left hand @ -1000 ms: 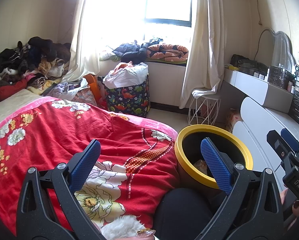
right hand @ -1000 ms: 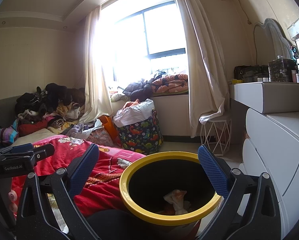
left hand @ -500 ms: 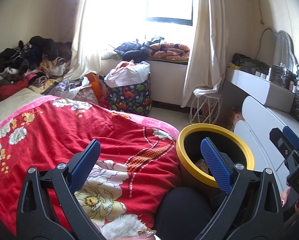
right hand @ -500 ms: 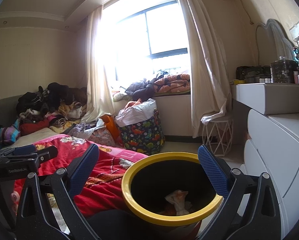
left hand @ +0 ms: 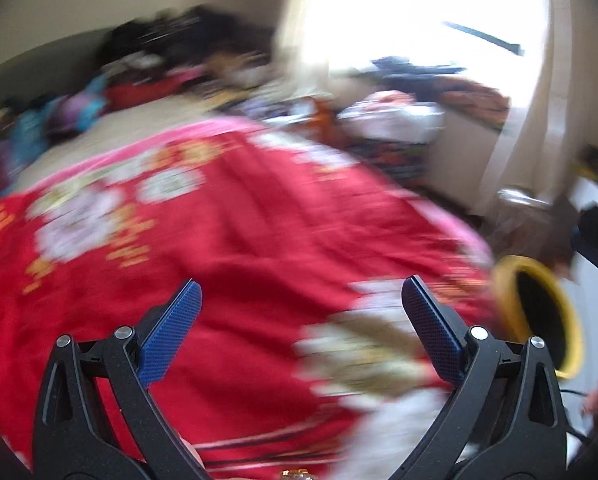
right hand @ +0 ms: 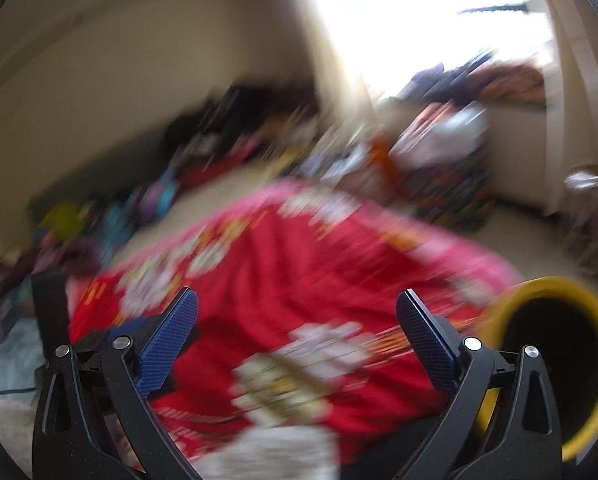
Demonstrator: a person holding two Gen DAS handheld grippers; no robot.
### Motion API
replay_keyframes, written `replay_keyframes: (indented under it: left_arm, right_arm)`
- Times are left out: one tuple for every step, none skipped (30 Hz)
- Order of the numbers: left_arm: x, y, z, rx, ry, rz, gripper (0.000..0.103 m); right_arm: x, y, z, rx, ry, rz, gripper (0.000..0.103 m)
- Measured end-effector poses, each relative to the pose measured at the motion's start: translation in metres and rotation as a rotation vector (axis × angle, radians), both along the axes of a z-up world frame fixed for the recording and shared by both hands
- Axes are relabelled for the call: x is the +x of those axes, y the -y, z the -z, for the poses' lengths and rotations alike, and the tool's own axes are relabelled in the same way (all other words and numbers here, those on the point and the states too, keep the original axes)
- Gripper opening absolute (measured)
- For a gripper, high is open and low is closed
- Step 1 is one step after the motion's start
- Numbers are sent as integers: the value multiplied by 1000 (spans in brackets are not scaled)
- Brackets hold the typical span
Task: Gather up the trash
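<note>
Both views are motion-blurred. My left gripper (left hand: 301, 292) is open and empty above the red flowered blanket (left hand: 227, 240). The yellow-rimmed black trash bin (left hand: 539, 316) stands at the far right of the left wrist view. My right gripper (right hand: 297, 304) is open and empty over the same blanket (right hand: 299, 272). The bin (right hand: 559, 344) sits at the lower right of the right wrist view, beside the right finger. Its contents are hidden. No loose trash can be made out in the blur.
A pile of clothes (left hand: 171, 52) lies at the head of the bed. A patterned bag (right hand: 451, 188) stands on the floor by the window. The other gripper's black body (right hand: 51, 304) shows at the left edge of the right wrist view.
Both grippers have swung sharply left, away from the bin and over the bed. The bin has shifted from centre to the right edge of both views. Both stay open.
</note>
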State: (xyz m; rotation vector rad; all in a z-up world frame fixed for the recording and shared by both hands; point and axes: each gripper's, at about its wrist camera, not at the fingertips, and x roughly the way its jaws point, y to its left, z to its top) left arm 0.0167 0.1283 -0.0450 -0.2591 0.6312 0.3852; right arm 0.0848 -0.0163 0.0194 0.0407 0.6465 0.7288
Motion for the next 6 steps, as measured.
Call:
replay_keyframes:
  left_arm:
    - [-5,-20,6,-8,-26,-60,92]
    - [-12,-43,13,-22,-57,-129,92]
    - [-21,-68,23,-42,-91,-208,92]
    - [-29,-95,36,-61,-138,-288,92]
    - [-36,-119,49,-67,-186,-353,92]
    - [-40,-132,56,-65,-209,-389,92]
  right_arm:
    - [4,-26,8,-17,-51,-69,97]
    - [11,-56,18,-30,-110,-139,97]
    - [16,-85,31,-48,-158,-173,97]
    - [20,-108,41,-65,-189,-191,97]
    - [24,-135,55,-86,-222,-220,97]
    - [27,-163,71,-119,-258,-262,97]
